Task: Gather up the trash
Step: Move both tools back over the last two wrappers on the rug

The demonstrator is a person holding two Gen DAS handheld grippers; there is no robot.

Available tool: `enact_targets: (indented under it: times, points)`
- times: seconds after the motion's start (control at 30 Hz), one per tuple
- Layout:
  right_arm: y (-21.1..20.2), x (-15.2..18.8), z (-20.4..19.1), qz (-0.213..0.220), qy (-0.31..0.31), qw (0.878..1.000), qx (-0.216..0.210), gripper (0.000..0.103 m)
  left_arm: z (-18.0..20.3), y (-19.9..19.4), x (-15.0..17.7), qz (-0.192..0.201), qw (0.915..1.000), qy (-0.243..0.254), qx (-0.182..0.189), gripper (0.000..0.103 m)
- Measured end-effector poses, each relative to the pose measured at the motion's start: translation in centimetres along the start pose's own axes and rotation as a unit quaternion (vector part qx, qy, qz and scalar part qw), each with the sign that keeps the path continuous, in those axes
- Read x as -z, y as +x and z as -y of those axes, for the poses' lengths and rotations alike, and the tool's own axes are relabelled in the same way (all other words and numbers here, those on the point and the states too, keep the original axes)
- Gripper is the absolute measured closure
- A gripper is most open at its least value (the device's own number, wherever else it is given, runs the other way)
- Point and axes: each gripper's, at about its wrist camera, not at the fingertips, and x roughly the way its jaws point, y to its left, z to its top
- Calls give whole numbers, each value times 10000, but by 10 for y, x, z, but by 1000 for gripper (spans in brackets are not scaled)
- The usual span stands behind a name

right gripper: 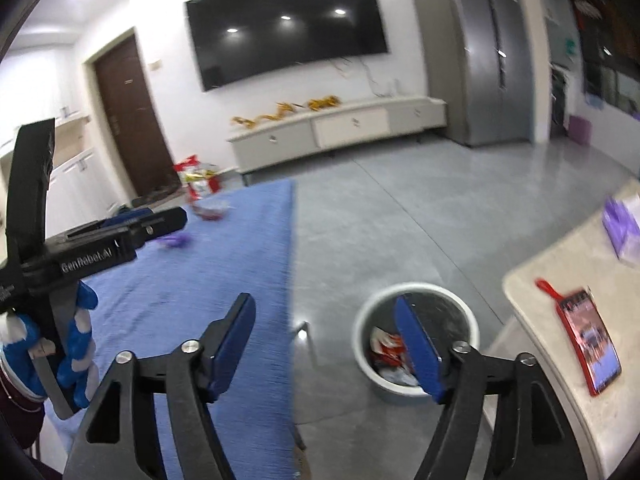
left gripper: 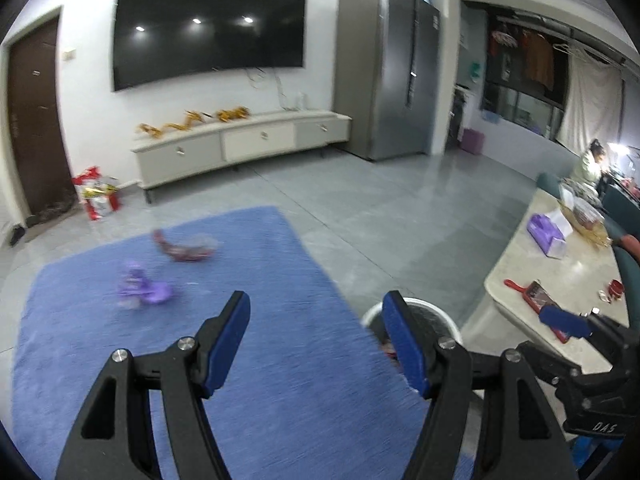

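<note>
Left wrist view. Left hand-held gripper [left gripper: 316, 344]: jaws wide apart, nothing between them, raised over the blue-covered table [left gripper: 280, 400]. Purple wrapper [left gripper: 142, 286]: crumpled, lying on the blue cover, well ahead of the pads. Red wrapper [left gripper: 186, 248]: farther back on the same cover, near the purple one but apart from it. White bin [left gripper: 438, 312]: on the floor at the cover's right edge, partly hidden behind the right pad. Right hand-held gripper [left gripper: 564, 322]: seen at the right margin, beside the pale table [left gripper: 560, 276].

Right wrist view. Right hand-held gripper [right gripper: 326, 346]: jaws spread, empty, held above the floor just beside the white bin [right gripper: 362, 344]. Red-and-white trash [right gripper: 386, 350]: already inside the bin, with paler scraps beneath. Purple wrapper [right gripper: 174, 240] and red wrapper [right gripper: 210, 212]: blurred, on the blue cover. Left hand-held gripper [right gripper: 160, 220]: crossing the left side.

Progress, as judged: partly done; some trash binned, two wrappers left to fetch, neither yet grasped.
</note>
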Motion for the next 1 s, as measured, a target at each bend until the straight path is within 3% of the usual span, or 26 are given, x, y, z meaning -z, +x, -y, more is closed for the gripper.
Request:
enact_targets:
  times: [0.1,0.2,0.47,1.0]
  points:
    - [-3,-6,-30,84,-252,9995,-159,28,-24,-29,6,188,9994,-40,-287,35]
    - [-2,-11,-57,104,-475,9985,-258,27,-45,-54,14,347,9978,-106,-563,26]
    - [1,-12,-105,54,-755,9966,-335,23,-91,-92,35,479,9943,-341,-893,26]
    - [-4,-9,-164,-3,-1202,9921,-372,23,-139,-120,57,570,9913,-714,-949,26]
